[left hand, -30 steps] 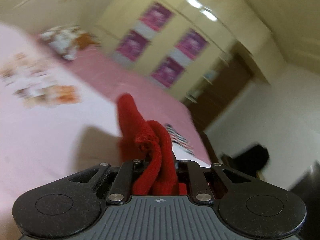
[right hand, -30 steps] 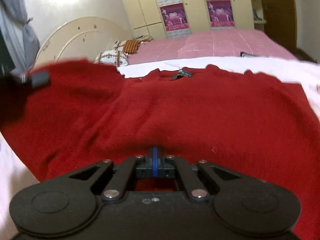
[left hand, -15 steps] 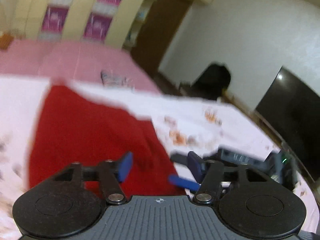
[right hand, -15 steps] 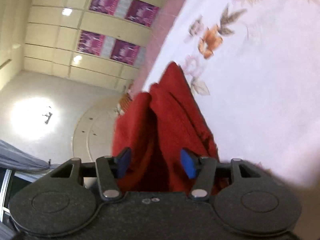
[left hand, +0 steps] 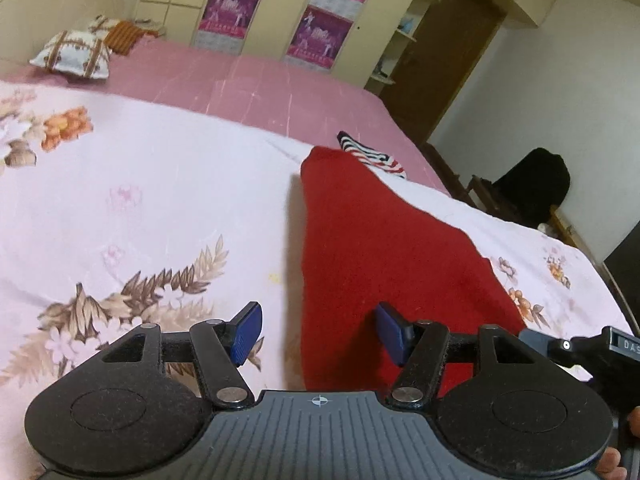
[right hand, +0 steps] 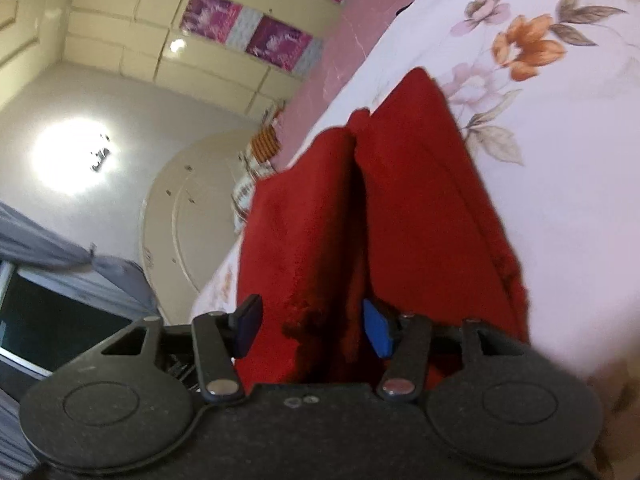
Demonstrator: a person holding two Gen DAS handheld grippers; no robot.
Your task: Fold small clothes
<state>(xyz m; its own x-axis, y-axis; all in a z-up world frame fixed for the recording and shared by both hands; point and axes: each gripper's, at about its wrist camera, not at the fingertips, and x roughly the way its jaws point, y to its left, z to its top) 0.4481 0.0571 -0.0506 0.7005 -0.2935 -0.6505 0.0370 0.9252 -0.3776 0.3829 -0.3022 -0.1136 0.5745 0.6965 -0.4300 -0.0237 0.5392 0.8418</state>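
On the floral bedsheet [left hand: 132, 200], red sweater [left hand: 380, 248] now folded, striped garment [left hand: 372, 156] at twelve o'clock only in left view; left gripper [left hand: 318, 330] and right gripper [right hand: 310, 326] now both agape, no longer clamped.

Red sweater [left hand: 372, 248] on a white, orange-flowered sheet [left hand: 160, 200]; blue pads [left hand: 248, 332].

Black gripper [left hand: 318, 334] (2 blue pads [left hand: 247, 333])

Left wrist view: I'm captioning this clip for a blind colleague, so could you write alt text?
A folded red knitted garment lies on a floral white bedsheet, just ahead of the open left gripper with blue pads. Beyond it sit a striped cloth, a pink bedcover and a patterned pillow.
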